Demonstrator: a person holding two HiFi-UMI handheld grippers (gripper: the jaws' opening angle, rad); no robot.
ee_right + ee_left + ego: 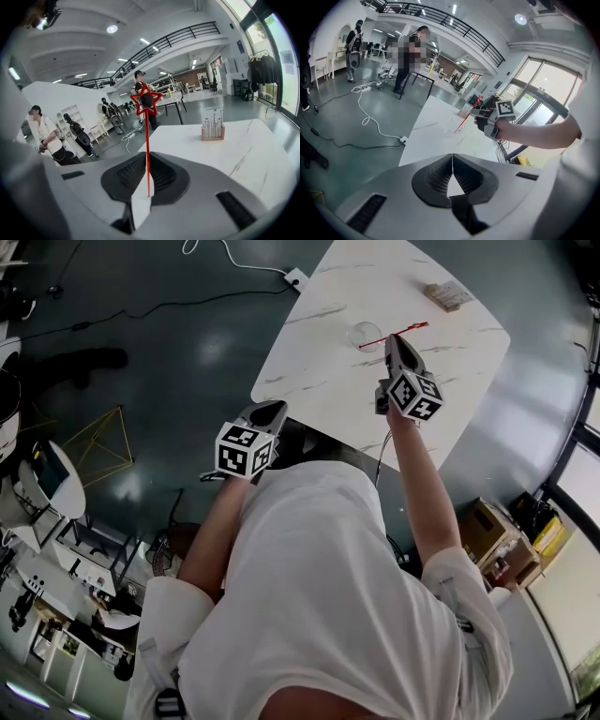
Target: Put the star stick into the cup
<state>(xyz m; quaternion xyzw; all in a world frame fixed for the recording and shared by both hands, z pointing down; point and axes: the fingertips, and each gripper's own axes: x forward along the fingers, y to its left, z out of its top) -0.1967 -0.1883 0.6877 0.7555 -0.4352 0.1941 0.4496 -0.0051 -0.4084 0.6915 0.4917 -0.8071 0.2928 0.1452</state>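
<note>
The right gripper [147, 160] has its fingers shut tight on the thin red star stick [147, 140]. The stick runs out past the fingers, with the red star at its far end. In the head view the right gripper [397, 341] is held out over the white desk [319, 362]. The star stick [413, 327] lies across the tips of its fingers, and one end reaches the clear cup [362, 332]. I cannot tell if that end is inside the cup. The cup stands on the desk just beside the finger tips. A small wooden block [212, 126] stands on the desk well past the fingers. The left gripper [452, 164] has its fingers shut together with nothing between them. It [270, 411] is held back at the near edge of the desk, well apart from the cup.
</note>
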